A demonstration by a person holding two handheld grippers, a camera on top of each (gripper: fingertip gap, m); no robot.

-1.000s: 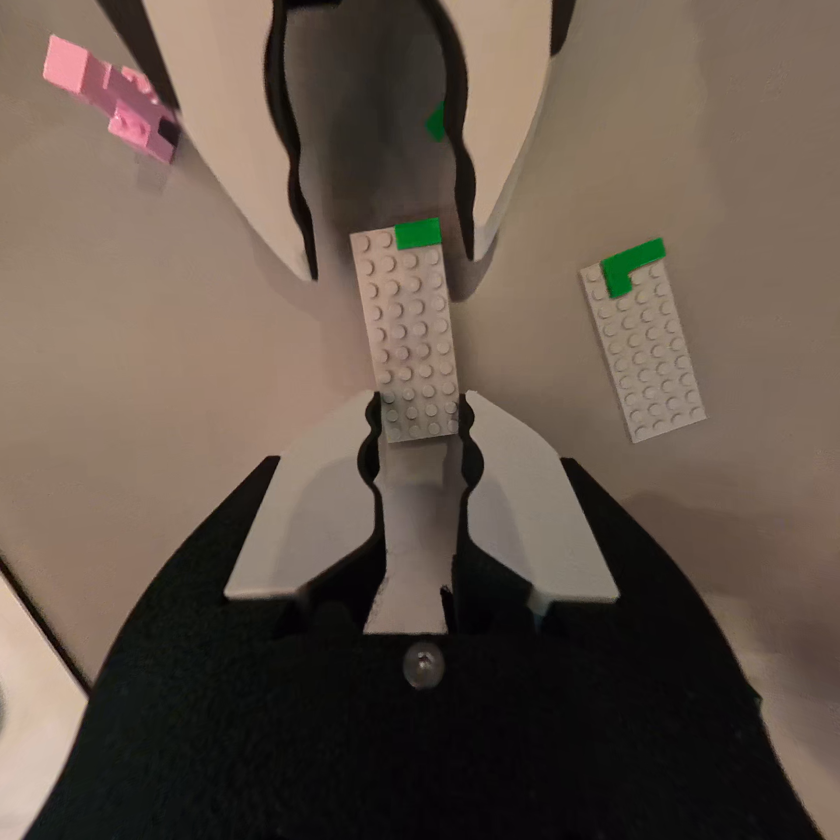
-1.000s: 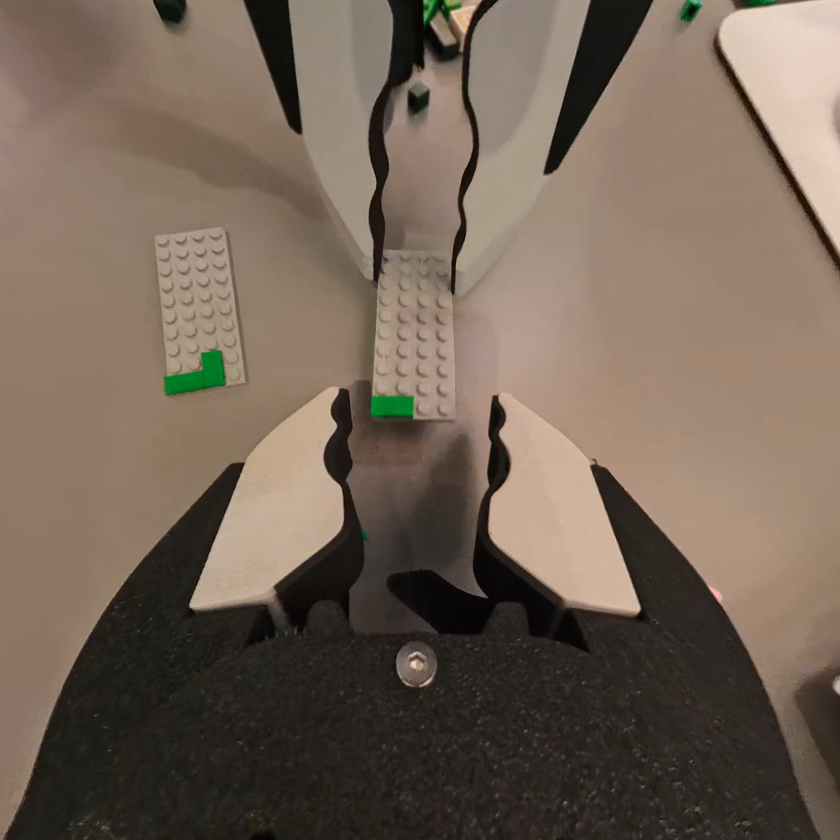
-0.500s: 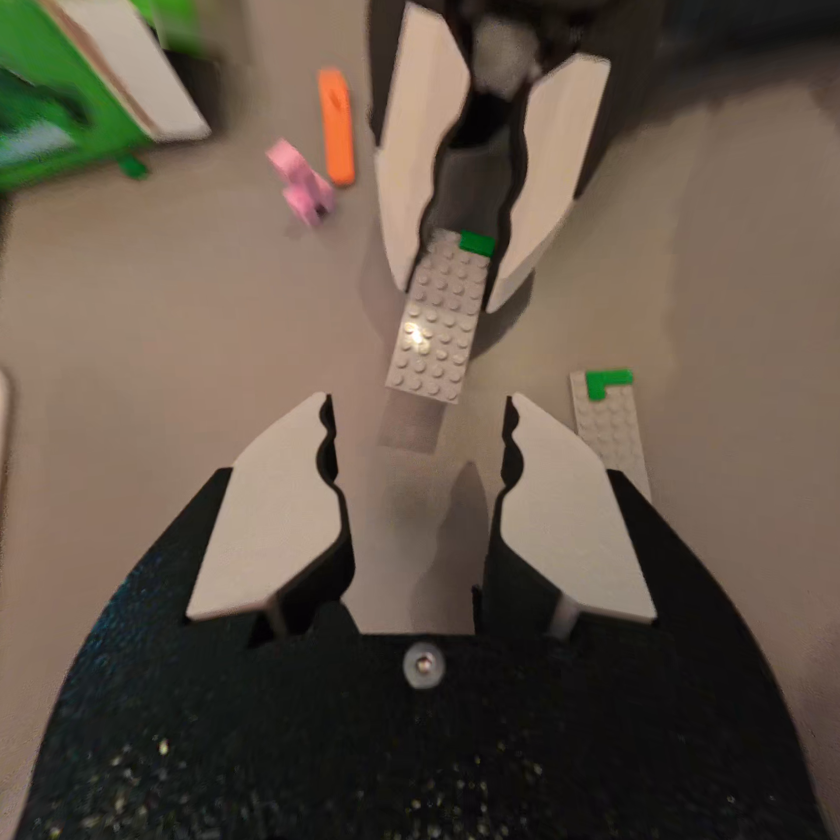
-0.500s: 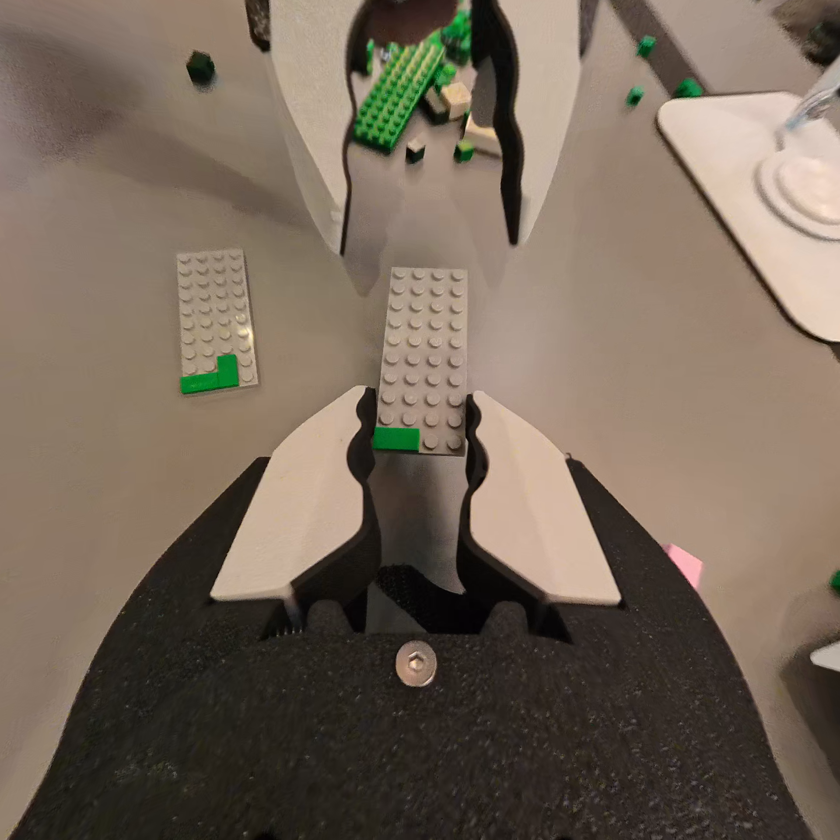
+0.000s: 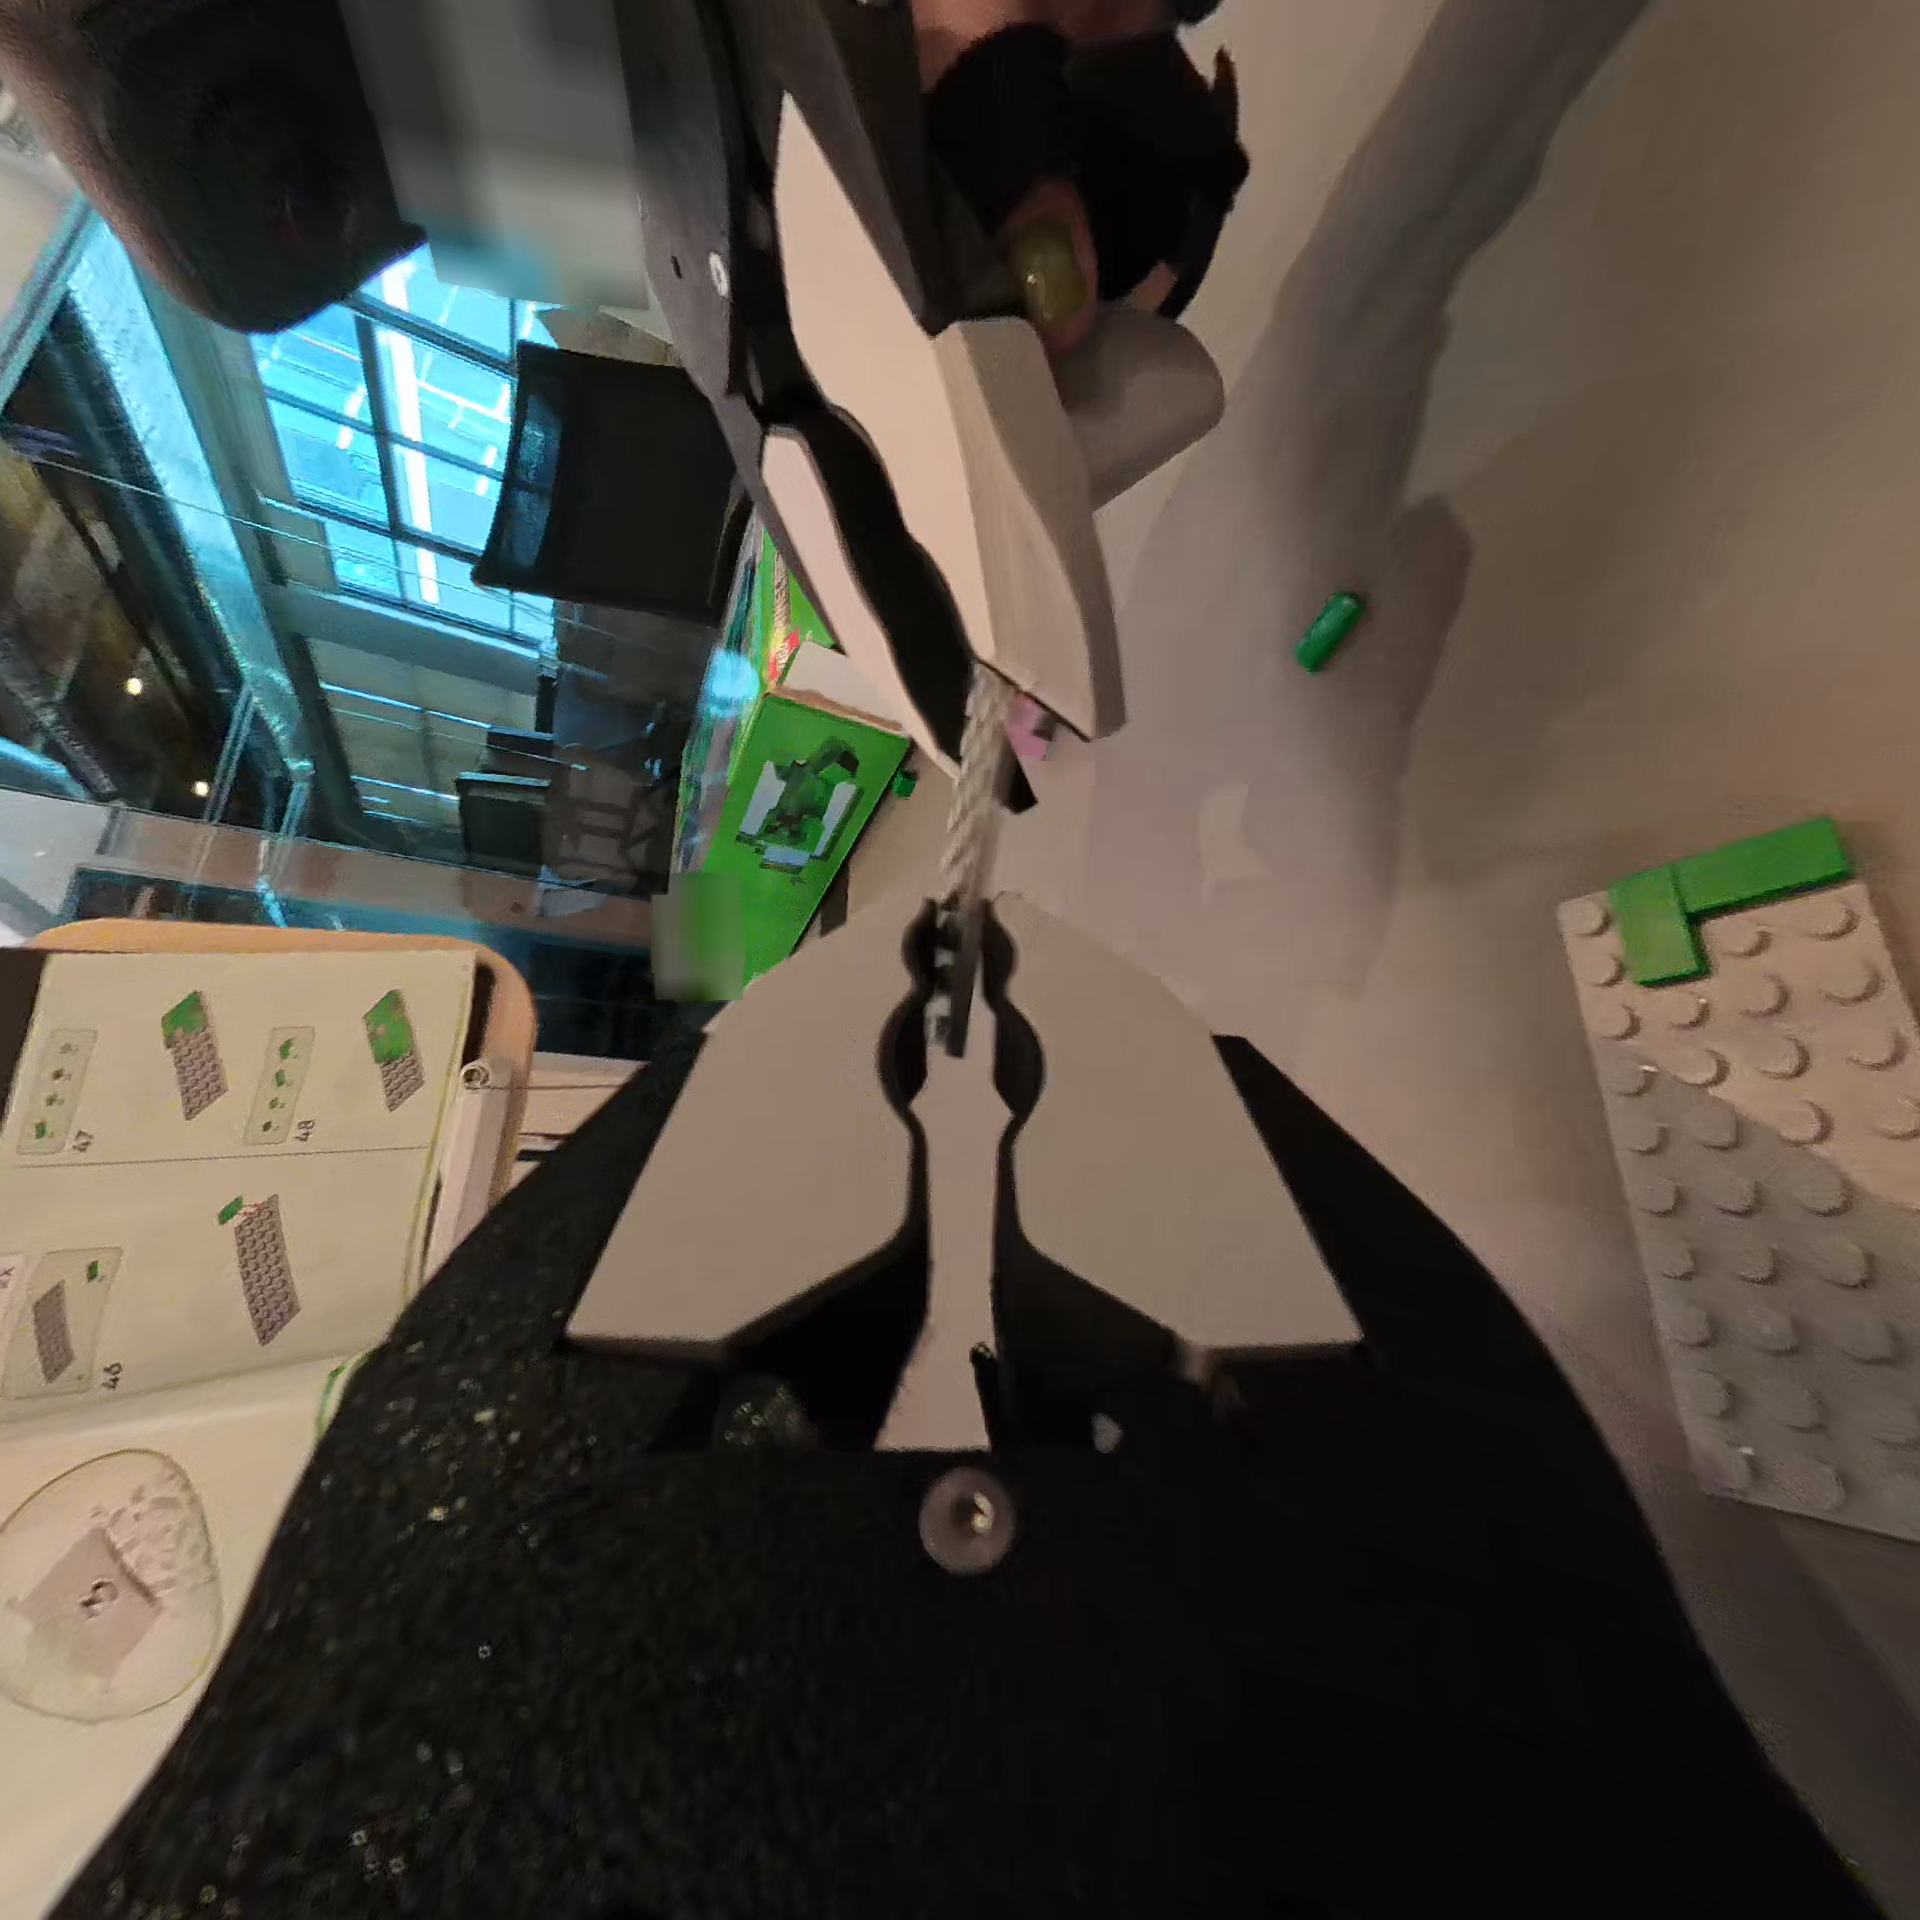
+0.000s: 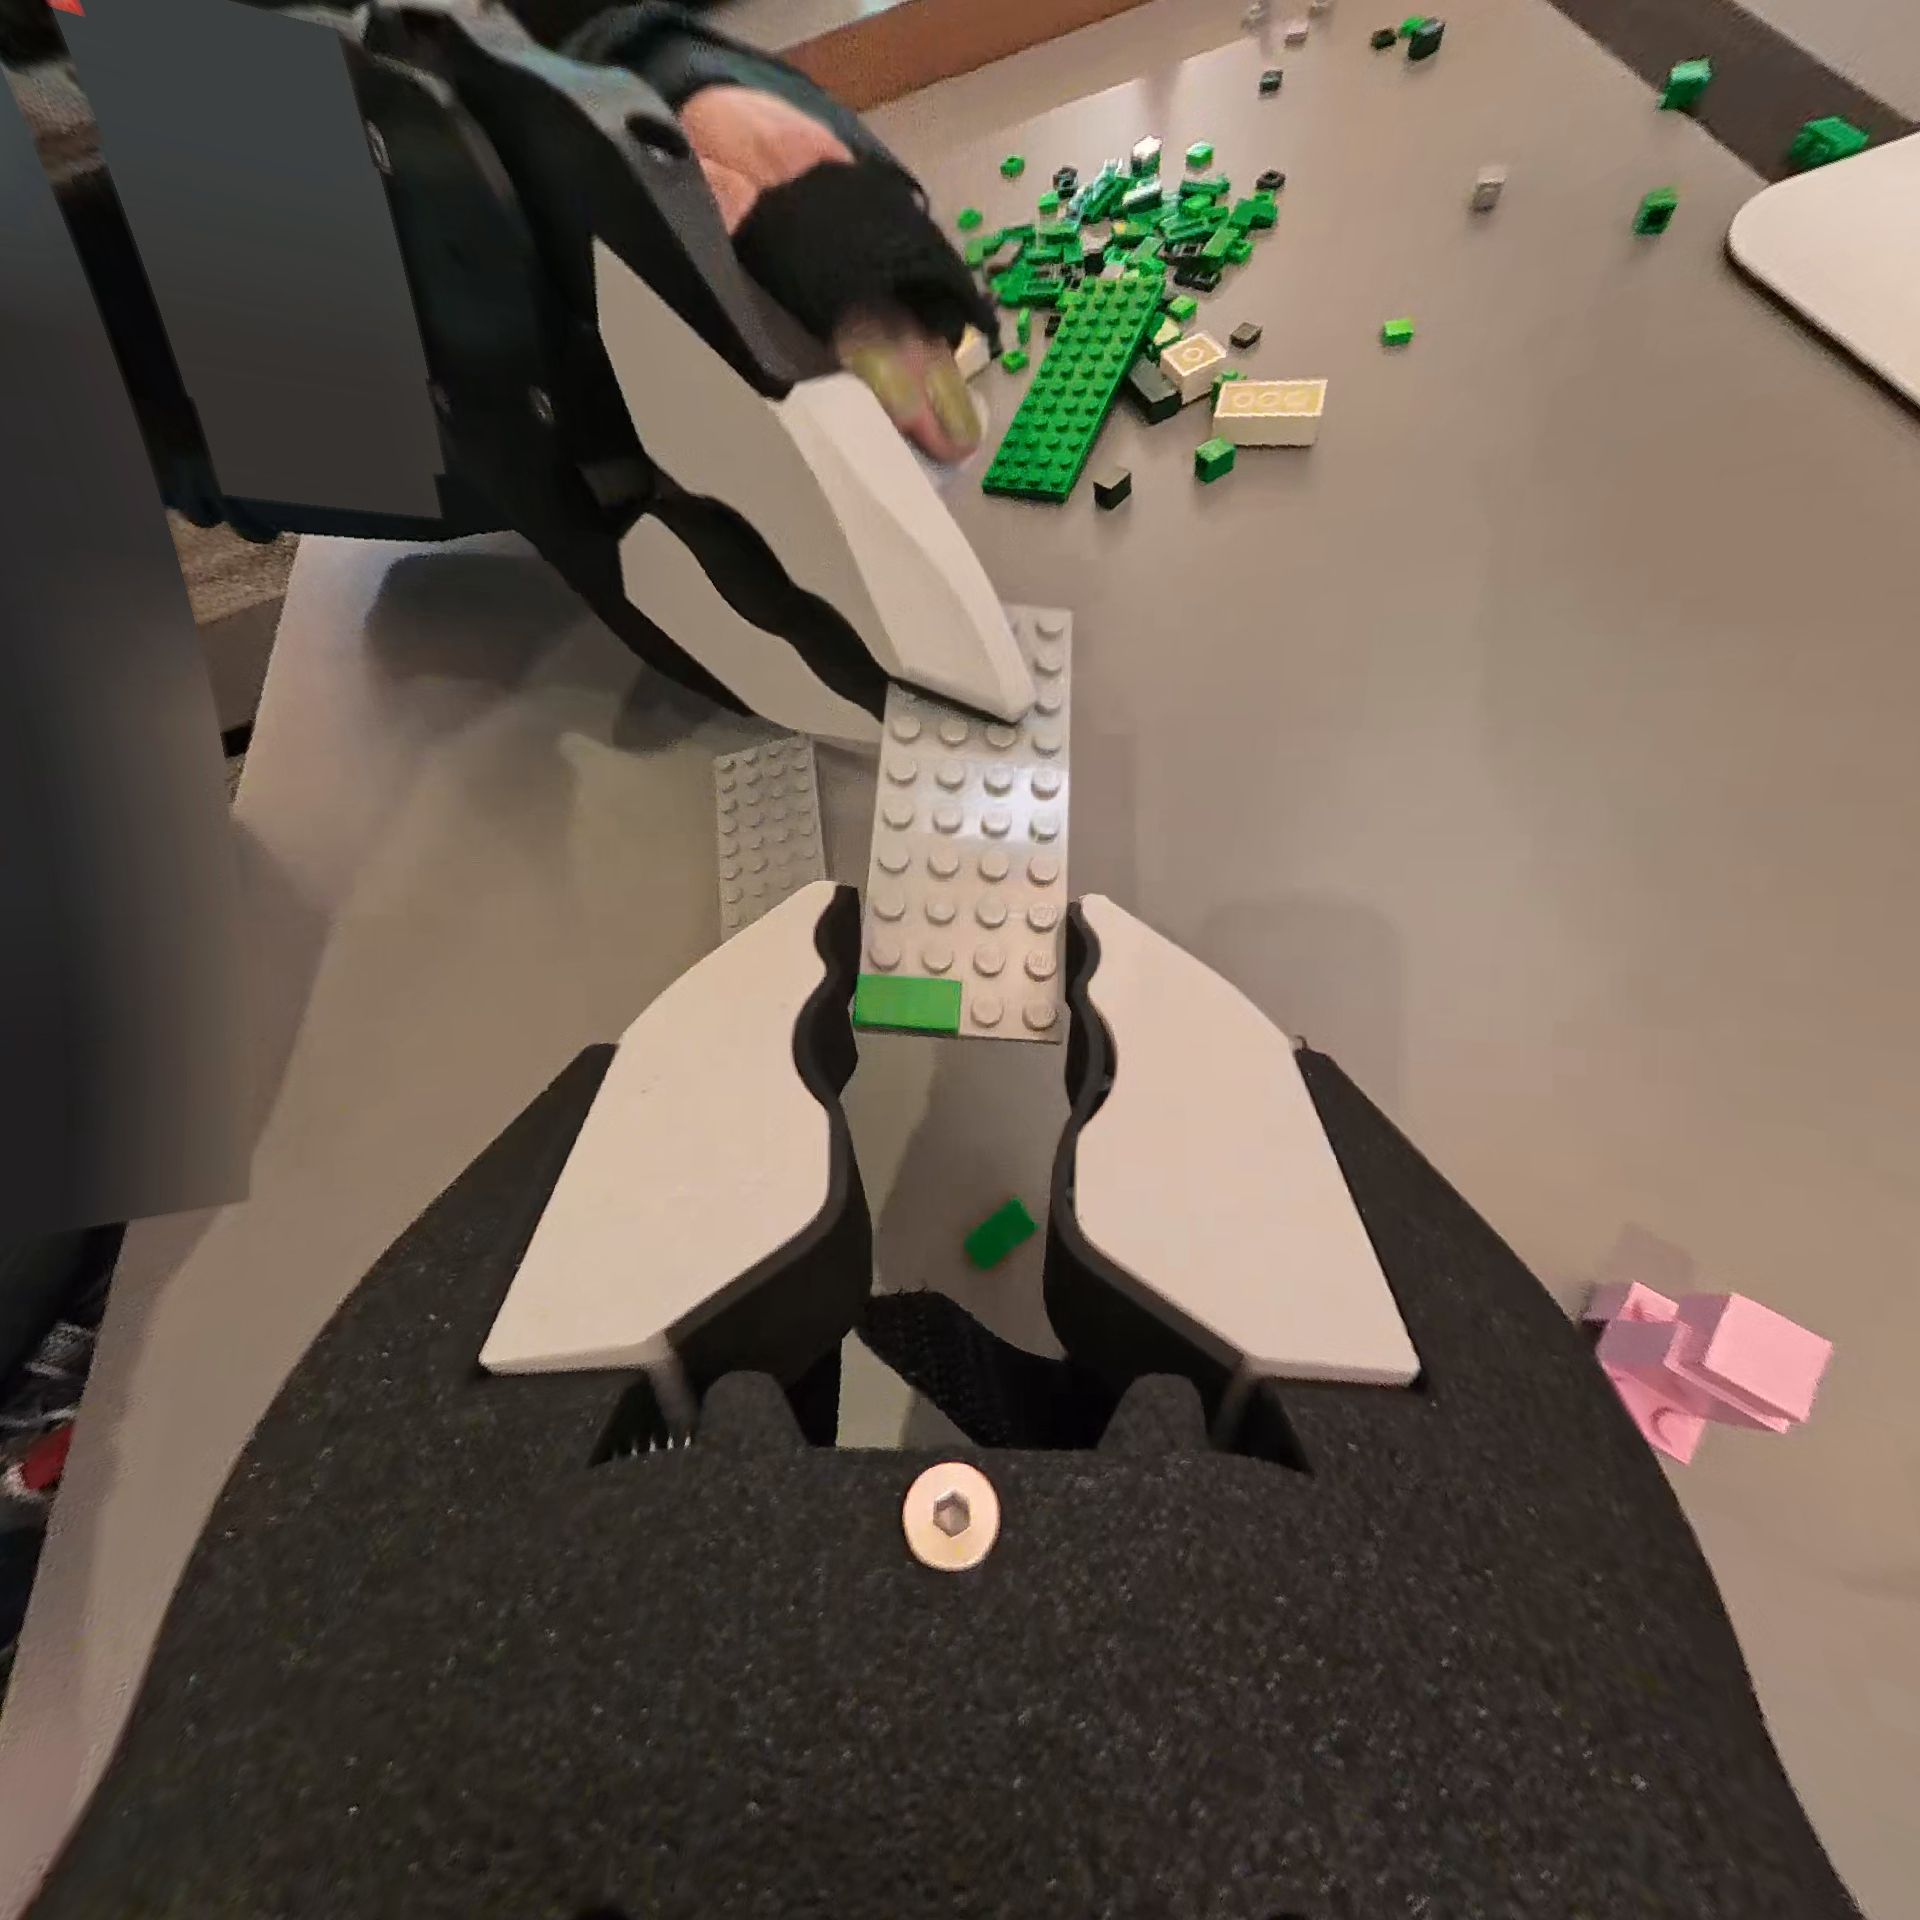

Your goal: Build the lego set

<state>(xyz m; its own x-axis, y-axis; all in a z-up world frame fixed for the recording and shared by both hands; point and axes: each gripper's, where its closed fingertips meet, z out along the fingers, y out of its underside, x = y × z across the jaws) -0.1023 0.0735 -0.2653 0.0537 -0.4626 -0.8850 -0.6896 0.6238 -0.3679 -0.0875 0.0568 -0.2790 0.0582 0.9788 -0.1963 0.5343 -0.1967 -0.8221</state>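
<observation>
A grey studded plate (image 6: 977, 831) with a green tile (image 6: 906, 1004) at its near corner is held above the table between both grippers. My right gripper (image 6: 958, 906) is shut on its long edges at the near end. My left gripper (image 5: 961, 920), rolled on its side, is shut on the plate (image 5: 971, 831) across its flat faces; the plate shows edge-on there. The left gripper (image 6: 992, 694) clamps the far end in the right wrist view. A second grey plate (image 5: 1766, 1195) with a green L-shaped tile (image 5: 1725, 894) lies on the table.
A loose green tile (image 6: 1000, 1233) lies under the held plate. A pink pig figure (image 6: 1704, 1361) is at the right. A pile of green bricks (image 6: 1132, 239) and a long green plate (image 6: 1081, 384) lie beyond. An instruction booklet (image 5: 208, 1143) and a green box (image 5: 790, 810) are to the left.
My left gripper has rolled onto its side and shut on the far end of the grey plate. The right gripper has closed on it, and the plate has come up off the table.
</observation>
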